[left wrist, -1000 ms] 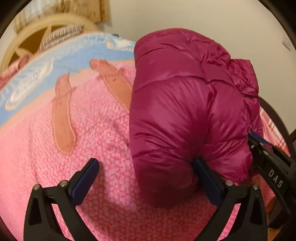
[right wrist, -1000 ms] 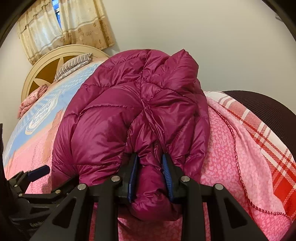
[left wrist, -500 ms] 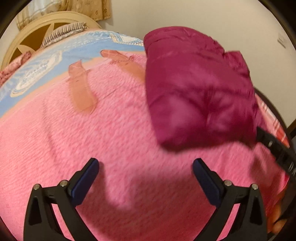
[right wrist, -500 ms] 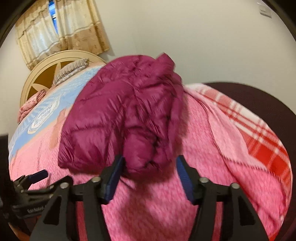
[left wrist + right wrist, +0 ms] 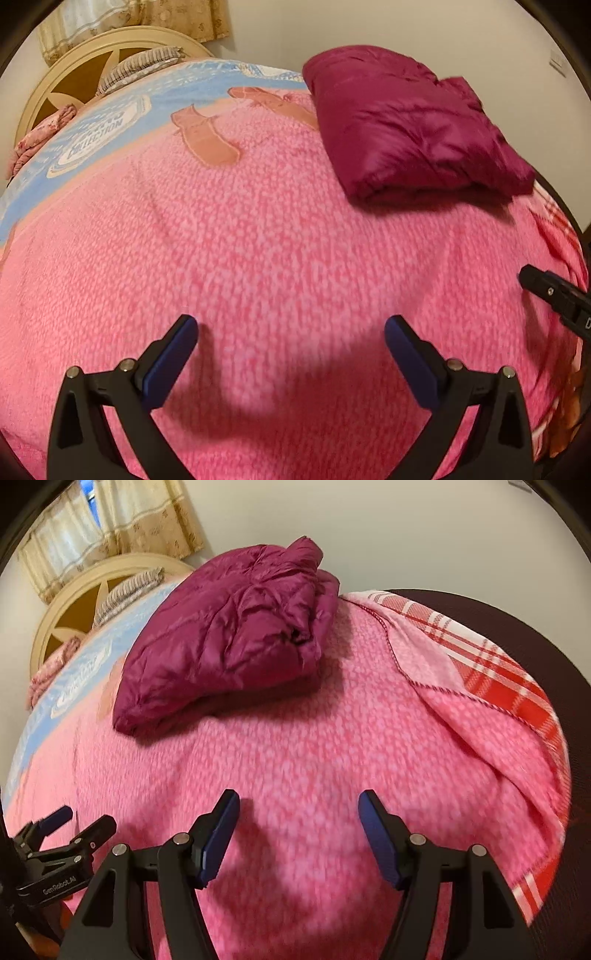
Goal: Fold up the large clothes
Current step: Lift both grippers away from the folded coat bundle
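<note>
Right wrist view: folded magenta quilted down jacket [image 5: 229, 638] lies ahead and to the left of the right gripper [image 5: 299, 834], well apart, nothing between the jaws.
Right gripper state: jaws opening, empty, only blanket under them.
Left wrist view: same jacket [image 5: 410, 136] sits ahead and to the right of the left gripper [image 5: 291, 354], well apart.
Left gripper state: jaws spread wide, released, nothing held.
Jacket axis: long side runs roughly away from both tongs toward the headboard; the open layered edge faces them.
Nearer hand: cannot tell; both stand about equally clear of it.
Judgement: fold looks finished; any next touch would mean reaching forward over the blanket.
Surface: pink fleecy blanket [image 5: 258, 240] with a blue printed band, soft and yielding, over a bed.
Room: cream arched wooden headboard [image 5: 74, 602], striped pillow [image 5: 140, 66], beige patterned curtain [image 5: 110, 524], plain wall, red-and-white checked cloth [image 5: 491, 672] at the bed's right edge.
</note>
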Available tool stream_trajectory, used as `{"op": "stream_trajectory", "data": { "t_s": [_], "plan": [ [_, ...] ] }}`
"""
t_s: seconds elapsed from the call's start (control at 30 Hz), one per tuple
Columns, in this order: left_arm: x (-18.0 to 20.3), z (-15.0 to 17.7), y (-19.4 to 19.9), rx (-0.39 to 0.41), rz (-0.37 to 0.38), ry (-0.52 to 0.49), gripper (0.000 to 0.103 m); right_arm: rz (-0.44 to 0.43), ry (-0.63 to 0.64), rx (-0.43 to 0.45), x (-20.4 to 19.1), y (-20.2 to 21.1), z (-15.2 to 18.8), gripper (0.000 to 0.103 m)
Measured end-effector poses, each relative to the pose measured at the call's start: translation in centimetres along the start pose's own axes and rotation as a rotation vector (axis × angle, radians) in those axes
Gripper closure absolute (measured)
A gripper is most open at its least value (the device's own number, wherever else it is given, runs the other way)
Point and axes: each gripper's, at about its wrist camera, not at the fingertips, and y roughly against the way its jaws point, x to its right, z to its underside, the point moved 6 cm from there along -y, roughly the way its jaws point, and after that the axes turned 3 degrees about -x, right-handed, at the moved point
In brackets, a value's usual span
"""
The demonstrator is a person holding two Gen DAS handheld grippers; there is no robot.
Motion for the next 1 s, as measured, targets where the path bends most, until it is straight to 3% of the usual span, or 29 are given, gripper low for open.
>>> {"op": "stream_trajectory", "data": {
  "t_s": [0.23, 0.5, 0.73, 1.0],
  "plan": [
    [0.1, 1.1, 3.9, 0.03, -0.07, -0.04, 0.0, 0.002, 0.077, -0.012, -0.4, 4.0, 2.6, 0.035],
    [0.5, 1.3, 10.3, 0.13, -0.05, -0.035, 0.0, 0.008, 0.115, 0.115, -1.3, 11.4, 2.2, 0.034],
    [0.2, -0.4, 16.5, 0.332, -0.093, -0.02, 0.0, -0.028, 0.115, 0.297, -2.4, 18.3, 0.4, 0.032],
    [-0.1, -1.5, 22.7, 0.525, -0.03, 0.043, 0.0, -0.014, 0.148, 0.564, -4.4, 26.8, 0.1, 0.022]
  ]
}}
